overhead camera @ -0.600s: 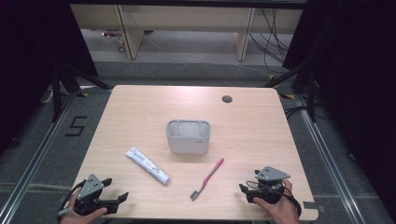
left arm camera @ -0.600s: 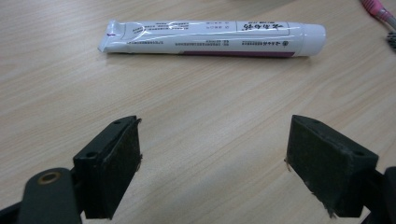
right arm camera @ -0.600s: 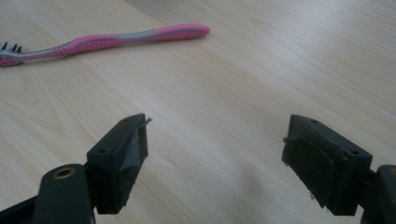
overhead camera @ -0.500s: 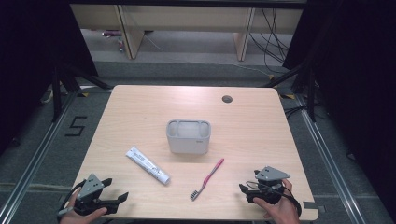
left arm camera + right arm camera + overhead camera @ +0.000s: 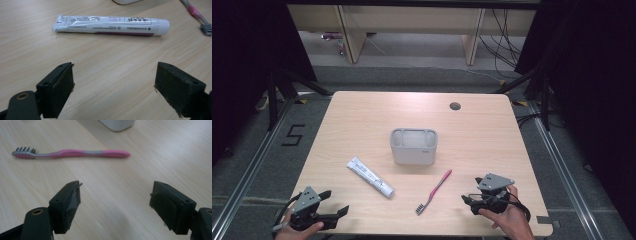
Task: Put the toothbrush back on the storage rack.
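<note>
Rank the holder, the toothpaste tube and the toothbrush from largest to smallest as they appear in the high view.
1. Holder: the bulkiest, wide and tall.
2 and 3. Toothpaste tube and toothbrush: about equally long, so length gives no order between them; the tube is clearly wider, the toothbrush the slimmest.

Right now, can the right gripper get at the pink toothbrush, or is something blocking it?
Probably yes. The right gripper stands open near the table's near edge, and the toothbrush lies flat ahead of its jaws with bare table between. The grey holder sits farther back, out of the way.
</note>
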{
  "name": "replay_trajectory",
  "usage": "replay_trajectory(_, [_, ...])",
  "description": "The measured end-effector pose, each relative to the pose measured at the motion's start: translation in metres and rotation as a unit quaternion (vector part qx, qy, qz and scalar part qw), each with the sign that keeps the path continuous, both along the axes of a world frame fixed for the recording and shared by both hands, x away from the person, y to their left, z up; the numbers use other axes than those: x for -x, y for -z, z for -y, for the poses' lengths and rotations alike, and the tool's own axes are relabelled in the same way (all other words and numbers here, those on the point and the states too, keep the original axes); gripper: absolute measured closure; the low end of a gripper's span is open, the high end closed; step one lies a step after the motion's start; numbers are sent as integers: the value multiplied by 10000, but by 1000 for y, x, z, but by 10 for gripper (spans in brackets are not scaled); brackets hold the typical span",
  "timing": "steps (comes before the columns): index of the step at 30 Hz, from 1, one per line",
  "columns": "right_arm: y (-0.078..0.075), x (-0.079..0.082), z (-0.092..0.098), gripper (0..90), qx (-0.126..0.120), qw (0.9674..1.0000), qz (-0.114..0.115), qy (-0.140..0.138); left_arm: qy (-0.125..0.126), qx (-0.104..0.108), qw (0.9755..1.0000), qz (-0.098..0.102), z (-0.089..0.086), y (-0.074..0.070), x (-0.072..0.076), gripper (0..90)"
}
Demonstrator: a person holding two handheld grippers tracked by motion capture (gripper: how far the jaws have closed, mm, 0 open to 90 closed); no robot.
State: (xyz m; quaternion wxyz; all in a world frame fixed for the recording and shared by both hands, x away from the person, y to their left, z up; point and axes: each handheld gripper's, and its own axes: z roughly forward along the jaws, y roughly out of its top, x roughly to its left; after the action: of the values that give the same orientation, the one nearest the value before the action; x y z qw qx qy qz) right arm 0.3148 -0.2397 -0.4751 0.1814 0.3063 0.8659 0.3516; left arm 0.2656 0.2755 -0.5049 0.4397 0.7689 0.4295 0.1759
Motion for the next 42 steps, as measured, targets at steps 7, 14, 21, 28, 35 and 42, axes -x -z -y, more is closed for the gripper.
replay_trajectory(7, [-14,-10,-20,270,266,9986,69,-447,129,-144,9998,-59,5,1,-3,149])
replay_trajectory(14, [-18,-14,-34,275,435,9970,-21,-633,126,-163,9998,-47,5,1,-4,149])
replay_trajectory(21, [-22,-20,-44,316,638,9929,10,-1003,137,-172,9997,-58,5,0,-4,149])
replay_trajectory(28, [-24,-30,-52,402,711,9906,-176,-1155,138,-162,9998,-57,6,1,-4,149])
replay_trajectory(35, [-23,-40,-61,404,939,9850,-270,-1426,167,-176,9997,-60,6,0,-4,150])
replay_trajectory(42, [-21,-48,-70,410,1140,9777,-252,-1747,156,-172,9997,-64,6,0,-4,151])
